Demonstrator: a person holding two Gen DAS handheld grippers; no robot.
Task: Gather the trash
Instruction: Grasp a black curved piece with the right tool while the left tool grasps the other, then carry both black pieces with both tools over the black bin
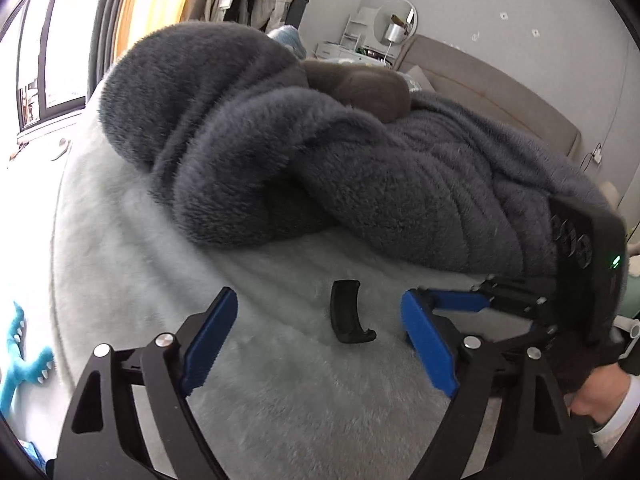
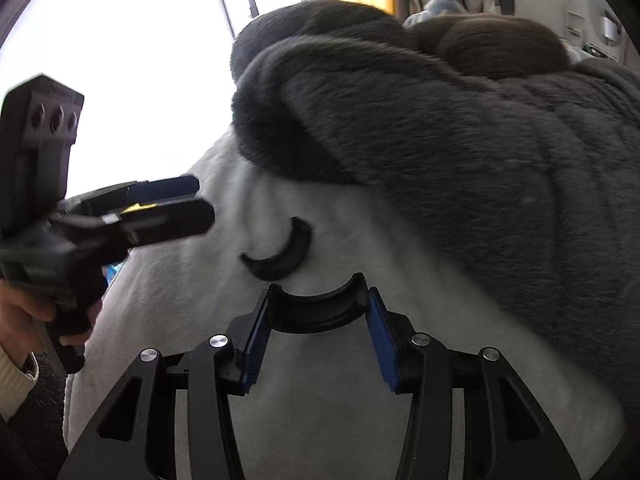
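Observation:
A black curved plastic piece [image 1: 348, 316] lies loose on the pale fluffy bed sheet [image 1: 160, 280], just ahead of my left gripper [image 1: 320, 300], which is open around nothing. In the right wrist view the same loose piece [image 2: 280, 256] lies just beyond my right gripper [image 2: 319, 300]. The right gripper is shut on a second black curved piece [image 2: 316, 314], its blue pads pressing on both ends. The left gripper [image 2: 200, 200] shows at the left, held by a hand [image 2: 24, 312]. The right gripper's black housing [image 1: 588, 264] shows at the right of the left wrist view.
A heaped dark grey fluffy blanket [image 1: 320, 160] fills the bed right behind the pieces, with a brown pillow [image 1: 360, 88] beyond. A beige headboard [image 1: 500, 92] stands at the back right. A blue toy [image 1: 24, 360] lies off the bed's left edge, below a bright window [image 1: 52, 60].

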